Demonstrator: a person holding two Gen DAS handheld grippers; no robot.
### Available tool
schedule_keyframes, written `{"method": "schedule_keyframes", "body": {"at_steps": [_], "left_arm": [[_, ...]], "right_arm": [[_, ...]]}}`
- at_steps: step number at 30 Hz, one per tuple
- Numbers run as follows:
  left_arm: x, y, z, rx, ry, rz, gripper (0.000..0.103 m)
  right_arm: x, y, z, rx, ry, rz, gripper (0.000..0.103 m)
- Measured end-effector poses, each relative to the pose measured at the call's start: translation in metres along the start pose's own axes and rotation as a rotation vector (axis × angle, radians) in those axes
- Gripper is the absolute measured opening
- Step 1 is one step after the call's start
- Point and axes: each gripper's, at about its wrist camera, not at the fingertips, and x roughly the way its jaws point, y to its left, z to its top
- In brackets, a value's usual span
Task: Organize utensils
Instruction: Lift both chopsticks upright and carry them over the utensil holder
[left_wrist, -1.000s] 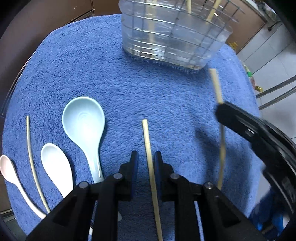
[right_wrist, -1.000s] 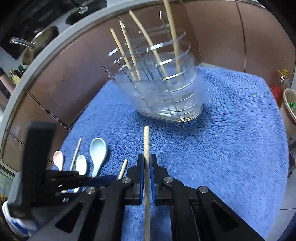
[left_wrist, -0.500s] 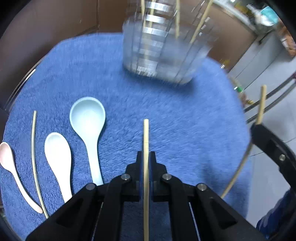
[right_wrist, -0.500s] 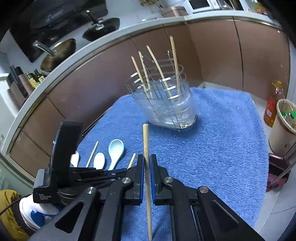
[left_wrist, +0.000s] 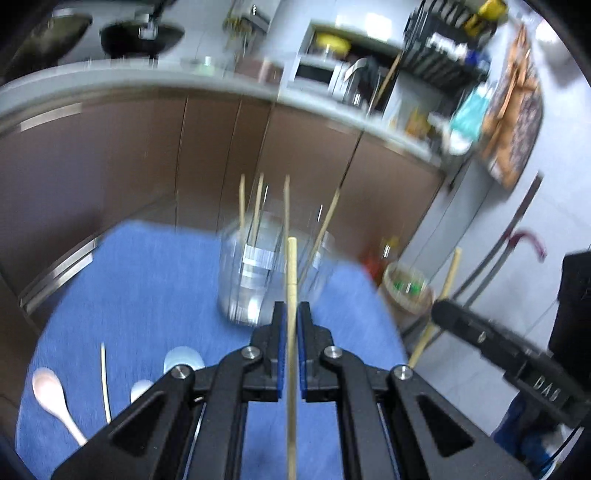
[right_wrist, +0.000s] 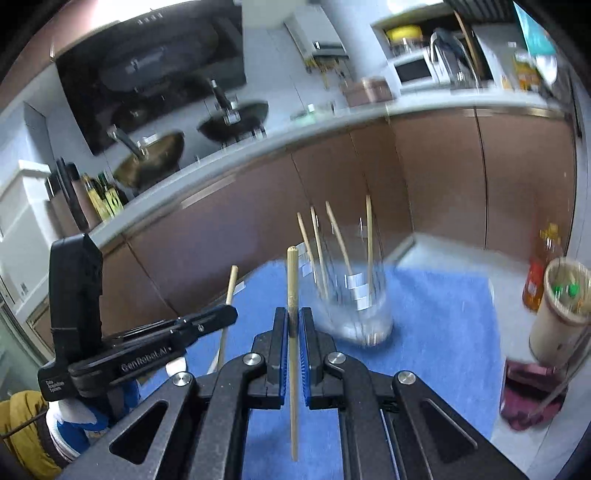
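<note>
Blue towel (left_wrist: 147, 295); left gripper (left_wrist: 291, 332) clamps chopstick (left_wrist: 291, 266); right gripper (right_wrist: 294, 332) clamps another chopstick (right_wrist: 292, 273)

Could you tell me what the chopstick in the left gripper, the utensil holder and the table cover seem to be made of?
Chopstick: probably bamboo or pale wood, judging by its matte tan shaft, unpainted.
Utensil holder: likely clear plastic or glass inside shiny metal wire; the blur leaves it open.
Table cover: looks like blue terry cloth, a towel with soft, matte, fuzzy pile.
</note>
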Motion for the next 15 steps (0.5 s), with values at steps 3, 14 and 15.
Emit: {"method": "schedule_keyframes", "body": {"at_steps": [3, 14, 15], "left_arm": [[-0.013, -0.004, 0.034, 0.000, -0.105, -0.015, 0.005], [0.050, 0.007, 0.131, -0.041, -0.392, 0.108, 0.005], [0.058, 0.009, 0.132, -0.031, -0.410, 0.128, 0.005]], "right_arm": [[-0.008, 0.004, 0.031, -0.022, -0.100, -0.003, 0.006], [0.033, -0.001, 0.094, -0.071, -0.348, -0.076, 0.006], [0.042, -0.001, 0.095, -0.088, -0.358, -0.094, 0.006]]}}
